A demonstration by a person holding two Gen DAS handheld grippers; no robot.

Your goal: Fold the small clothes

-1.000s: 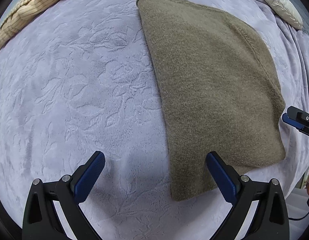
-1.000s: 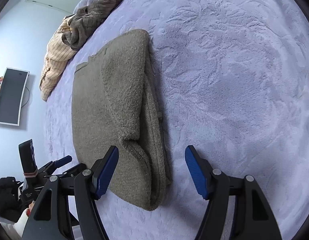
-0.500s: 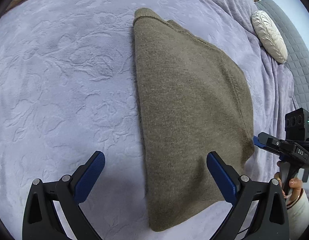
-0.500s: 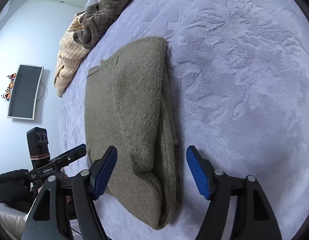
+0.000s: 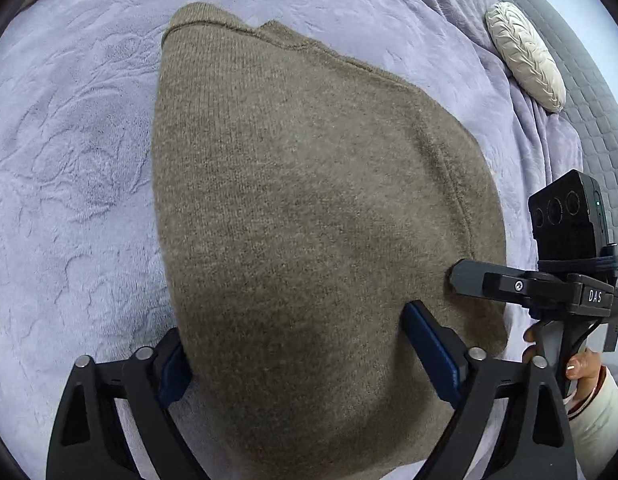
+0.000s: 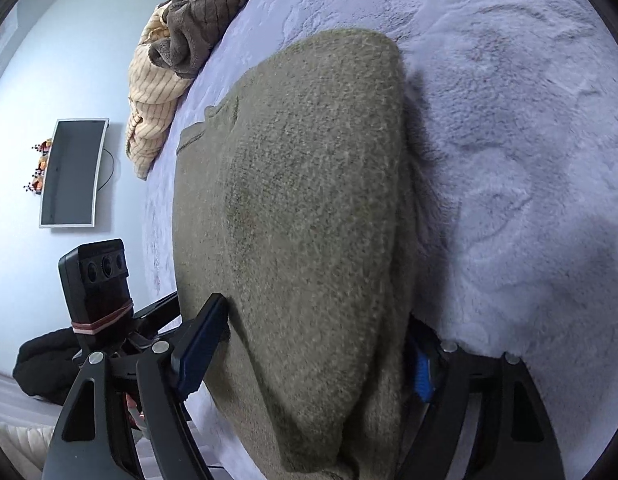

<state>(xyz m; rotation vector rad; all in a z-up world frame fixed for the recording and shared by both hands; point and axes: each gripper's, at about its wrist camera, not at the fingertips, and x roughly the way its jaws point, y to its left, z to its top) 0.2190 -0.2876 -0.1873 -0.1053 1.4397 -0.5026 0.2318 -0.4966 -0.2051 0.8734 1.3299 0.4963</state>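
In the left wrist view, the brown knit sweater (image 5: 309, 208) lies folded on the purple bed blanket (image 5: 69, 160). The left claw (image 5: 293, 356), which has just been closing, straddles the near edge, not yet pinching. The knit looks soft, thick and floppy.

In the right wrist view, the right claw (image 6: 321, 364) stands open astride the sweater's (image 6: 309, 200) layered corner; gripping all layers there seems best.
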